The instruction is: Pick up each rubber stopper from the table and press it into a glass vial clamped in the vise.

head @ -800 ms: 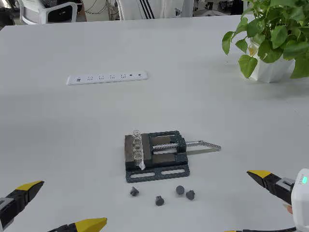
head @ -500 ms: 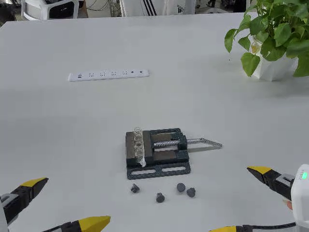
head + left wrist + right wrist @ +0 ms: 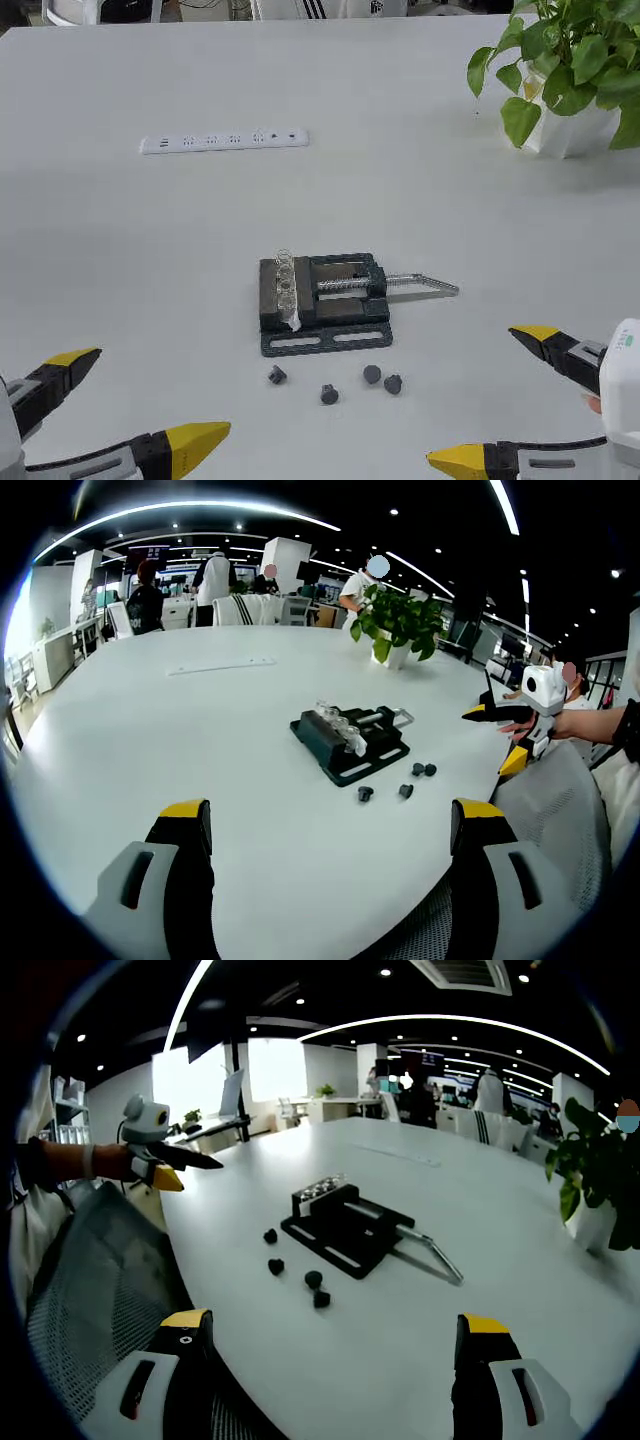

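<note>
Four rubber stoppers (image 3: 329, 394): loose on table (image 3: 120, 250), near vise (image 3: 340, 312) clamping glass vials (image 3: 286, 285). Left gripper (image 3: 150, 395), right gripper (image 3: 480, 396): jaws spread wide, empty. Power strip (image 3: 223, 141): markings illegible

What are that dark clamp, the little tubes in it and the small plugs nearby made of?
Vise: looks like dark matte metal, with a bright threaded screw. Vials: see-through, likely glass. Stoppers: dull grey, probably rubber.
</note>
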`<act>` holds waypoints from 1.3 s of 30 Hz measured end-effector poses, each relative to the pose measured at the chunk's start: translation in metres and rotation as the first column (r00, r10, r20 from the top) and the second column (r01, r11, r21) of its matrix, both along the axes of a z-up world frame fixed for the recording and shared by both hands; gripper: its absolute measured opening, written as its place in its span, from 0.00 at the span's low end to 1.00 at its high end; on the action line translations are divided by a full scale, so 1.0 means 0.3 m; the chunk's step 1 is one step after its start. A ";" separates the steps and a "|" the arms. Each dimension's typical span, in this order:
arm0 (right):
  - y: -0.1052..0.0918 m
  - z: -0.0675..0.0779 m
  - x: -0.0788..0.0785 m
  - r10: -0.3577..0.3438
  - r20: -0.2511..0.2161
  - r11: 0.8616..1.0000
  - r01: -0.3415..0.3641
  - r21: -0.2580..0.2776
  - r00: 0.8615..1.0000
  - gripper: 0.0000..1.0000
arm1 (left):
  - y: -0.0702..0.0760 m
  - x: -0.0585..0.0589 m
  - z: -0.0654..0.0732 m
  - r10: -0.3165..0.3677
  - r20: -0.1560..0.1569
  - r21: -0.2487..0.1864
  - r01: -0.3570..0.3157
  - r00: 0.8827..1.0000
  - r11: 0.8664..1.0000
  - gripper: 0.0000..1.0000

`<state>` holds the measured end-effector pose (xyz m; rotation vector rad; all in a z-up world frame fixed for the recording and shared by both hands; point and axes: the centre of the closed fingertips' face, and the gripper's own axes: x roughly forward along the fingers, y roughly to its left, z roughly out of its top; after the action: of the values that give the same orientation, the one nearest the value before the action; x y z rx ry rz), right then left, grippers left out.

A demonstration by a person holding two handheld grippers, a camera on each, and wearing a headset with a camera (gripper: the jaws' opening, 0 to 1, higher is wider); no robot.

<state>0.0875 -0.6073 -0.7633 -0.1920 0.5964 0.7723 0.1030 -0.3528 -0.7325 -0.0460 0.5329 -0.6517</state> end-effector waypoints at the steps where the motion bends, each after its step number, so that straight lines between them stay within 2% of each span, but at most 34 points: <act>1: 0.001 0.000 0.000 0.000 0.001 1.000 0.000 0.000 1.000 0.99 | 0.004 0.001 -0.002 0.000 -0.001 -0.001 0.000 1.000 1.000 0.99; 11: 0.009 0.010 0.002 0.009 0.001 1.000 -0.009 -0.007 1.000 0.99 | 0.027 0.002 -0.006 -0.003 0.005 0.011 0.003 1.000 1.000 0.99; 39: 0.002 -0.003 0.009 0.013 -0.002 1.000 -0.013 -0.016 1.000 0.99 | 0.005 -0.013 0.001 -0.013 -0.004 0.014 0.013 1.000 1.000 0.99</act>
<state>0.0901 -0.6067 -0.7643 -0.2096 0.6034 0.7803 0.0991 -0.3514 -0.7323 -0.0308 0.5421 -0.6603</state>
